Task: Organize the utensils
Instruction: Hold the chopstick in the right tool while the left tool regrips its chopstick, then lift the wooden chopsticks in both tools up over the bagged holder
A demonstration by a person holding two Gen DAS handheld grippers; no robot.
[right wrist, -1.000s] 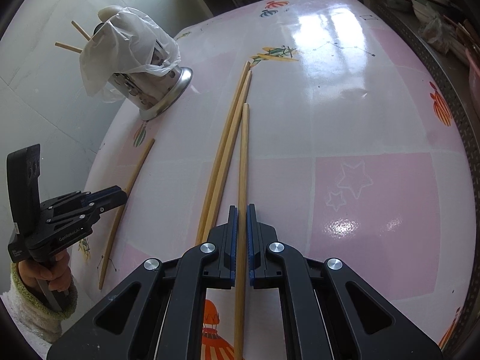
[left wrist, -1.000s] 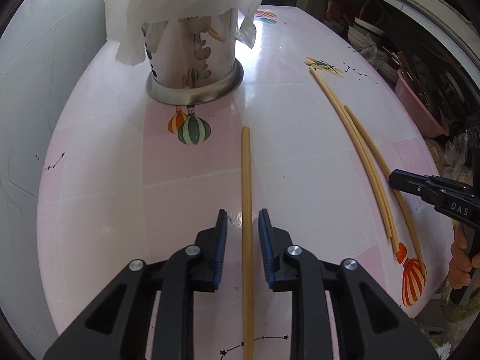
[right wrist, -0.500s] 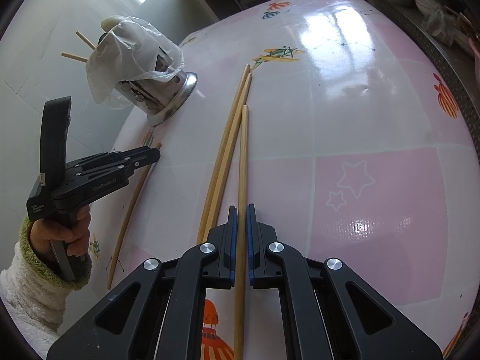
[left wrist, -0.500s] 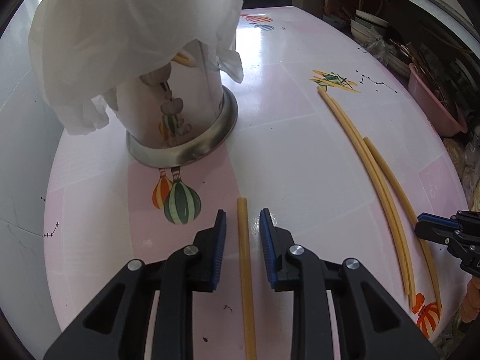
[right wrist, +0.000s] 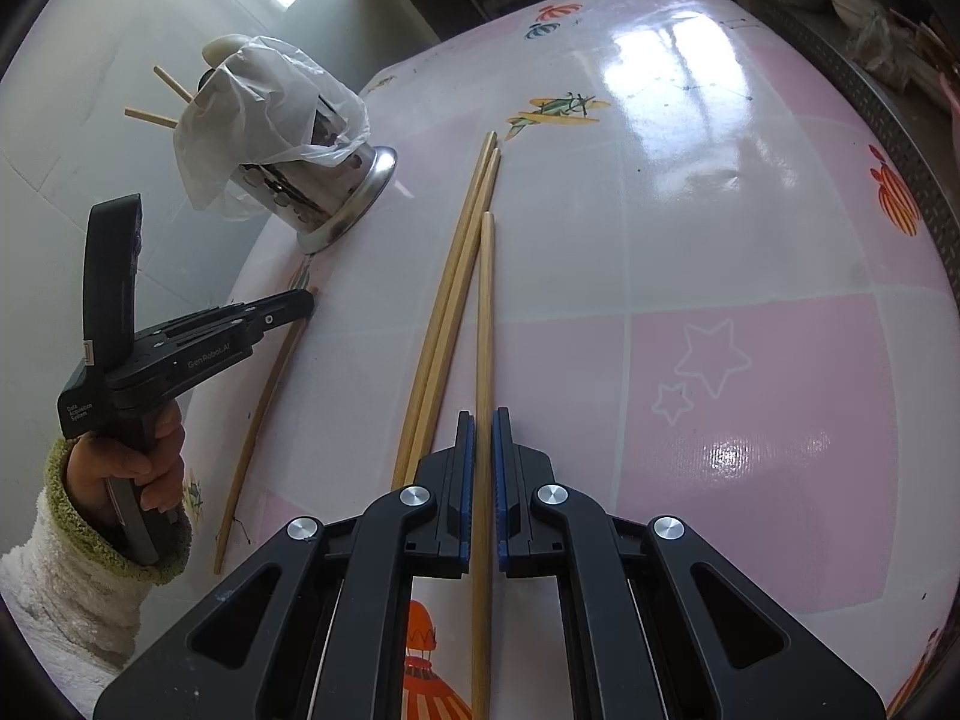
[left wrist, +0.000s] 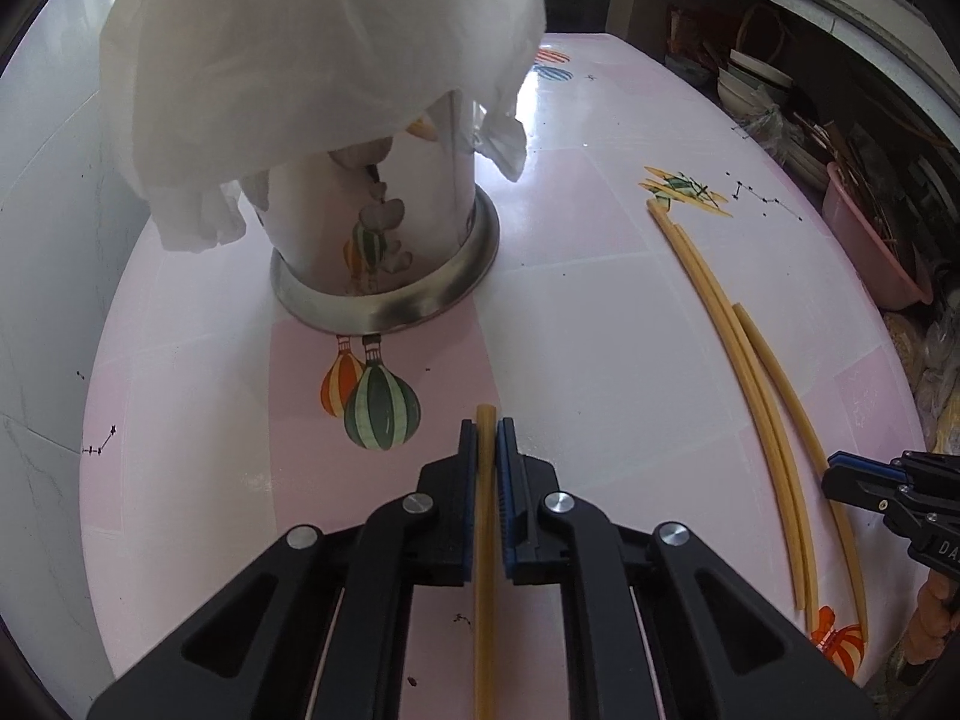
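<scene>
Left gripper [left wrist: 487,429]: fingers clamped on one chopstick [left wrist: 485,570] near its far tip, low over the worktop [left wrist: 600,330], tip pointing toward the holder [left wrist: 384,252]. Holder is steel, upright, draped with a white bag [left wrist: 312,60]; two sticks [right wrist: 162,96] poke from its top.

Right gripper [right wrist: 483,420]: fingers clenched on a second chopstick [right wrist: 483,312] lying along the worktop. A pair [right wrist: 456,276] lies just left of it, touching each other.

Matte black plastic left gripper [left wrist: 486,427] and right gripper [right wrist: 483,417] have blue ribbed finger pads [right wrist: 465,480], silver screws, white lettering; bare-skinned left hand [right wrist: 135,468] wears a fluffy white, green-cuffed sleeve [right wrist: 66,576].
</scene>
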